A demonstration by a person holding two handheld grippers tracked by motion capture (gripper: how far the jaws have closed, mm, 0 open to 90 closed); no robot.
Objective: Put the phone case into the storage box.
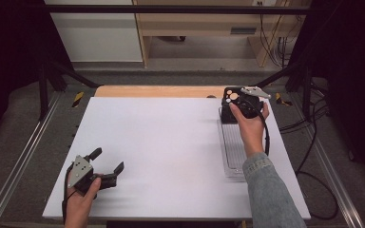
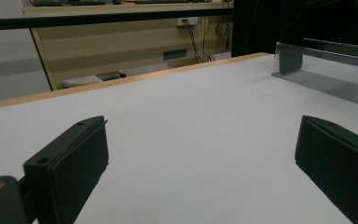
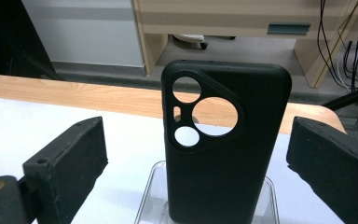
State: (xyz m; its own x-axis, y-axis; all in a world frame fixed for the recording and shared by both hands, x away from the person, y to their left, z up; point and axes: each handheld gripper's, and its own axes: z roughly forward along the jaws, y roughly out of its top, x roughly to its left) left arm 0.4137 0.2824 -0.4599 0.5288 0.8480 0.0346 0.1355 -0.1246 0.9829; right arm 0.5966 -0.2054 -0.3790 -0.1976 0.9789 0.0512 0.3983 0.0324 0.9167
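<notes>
Spread, padded black fingers (image 3: pixel 65 163) of the right gripper (image 3: pixel 200 172) flank a matte black phone case (image 3: pixel 226 144) with 3 round cutouts. Its foot stands hidden in a clear plastic tray (image 1: pixel 230 156). Left gripper (image 1: pixel 108 161) gapes over bare white table (image 1: pixel 161 142).

- We see a black phone case (image 3: pixel 223 149) standing upright, camera cutouts at its top.
- Its foot sits in a clear plastic tray (image 1: pixel 230 149) at the table's right side.

One black phone case (image 3: pixel 223 144) with three round camera cut-outs and one small slot; one clear plastic tray (image 1: pixel 232 152); one white table (image 1: pixel 161 152); two grippers, the left gripper (image 1: pixel 108 161) and the right gripper (image 1: pixel 240 102); two hands.
</notes>
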